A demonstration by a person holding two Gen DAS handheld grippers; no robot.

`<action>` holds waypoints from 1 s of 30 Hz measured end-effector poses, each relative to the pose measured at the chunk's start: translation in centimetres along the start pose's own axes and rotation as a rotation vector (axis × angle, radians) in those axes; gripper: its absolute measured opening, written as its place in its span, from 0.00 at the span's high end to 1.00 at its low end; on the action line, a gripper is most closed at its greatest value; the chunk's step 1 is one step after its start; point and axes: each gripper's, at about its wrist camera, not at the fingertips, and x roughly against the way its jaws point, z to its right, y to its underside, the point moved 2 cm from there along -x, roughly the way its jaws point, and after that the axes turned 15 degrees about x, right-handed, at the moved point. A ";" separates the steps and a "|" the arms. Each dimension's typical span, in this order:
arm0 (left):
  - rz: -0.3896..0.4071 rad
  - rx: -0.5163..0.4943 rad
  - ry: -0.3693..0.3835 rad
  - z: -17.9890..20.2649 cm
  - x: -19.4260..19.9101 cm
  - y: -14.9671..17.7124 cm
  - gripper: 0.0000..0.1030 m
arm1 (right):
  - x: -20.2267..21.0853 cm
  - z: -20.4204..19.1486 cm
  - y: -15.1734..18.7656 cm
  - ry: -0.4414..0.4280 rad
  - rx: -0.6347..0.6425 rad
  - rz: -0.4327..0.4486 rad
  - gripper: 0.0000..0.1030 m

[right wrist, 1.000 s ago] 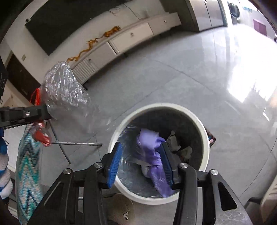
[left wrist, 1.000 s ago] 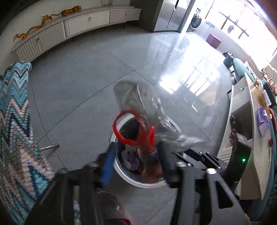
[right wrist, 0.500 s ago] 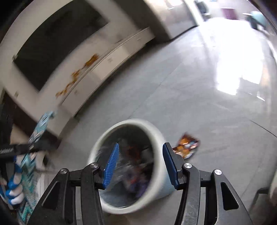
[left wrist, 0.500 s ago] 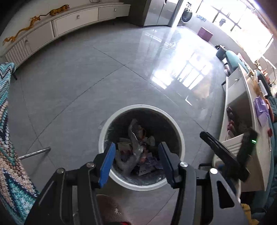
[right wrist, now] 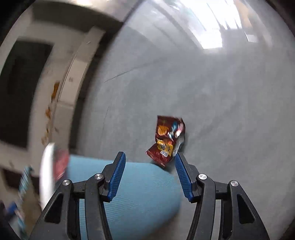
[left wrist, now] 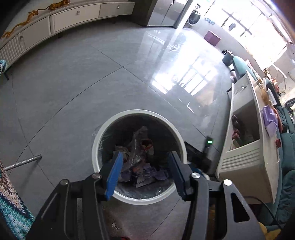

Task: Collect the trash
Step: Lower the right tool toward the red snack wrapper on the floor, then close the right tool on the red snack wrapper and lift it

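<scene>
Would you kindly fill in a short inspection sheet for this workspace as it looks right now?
Surface: glossy grey tiled floor, sun glare.
Job's things: white-rimmed trash bin holding wrappers and plastic; red snack wrapper on the floor beside the bin's blue wall.
Clutter: purple wrapper on the white table.
Grippers: left gripper open above the bin; right gripper open, near the snack wrapper.
Cables: dark cable, lower right.
Surroundings: white cabinet, knitted throw; right view blurred.
</scene>
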 end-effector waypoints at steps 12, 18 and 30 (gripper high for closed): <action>-0.023 0.033 0.087 -0.3 -0.1 -0.2 0.51 | -7.6 4.7 -2.2 0.046 -0.136 -0.039 0.46; -0.031 0.052 0.118 -0.5 0.0 -0.3 0.51 | -10.2 4.8 -2.7 0.069 -0.140 -0.085 0.46; -0.037 0.082 0.152 -0.8 0.0 -0.5 0.51 | -14.4 3.0 -3.8 0.190 -0.025 -0.224 1.00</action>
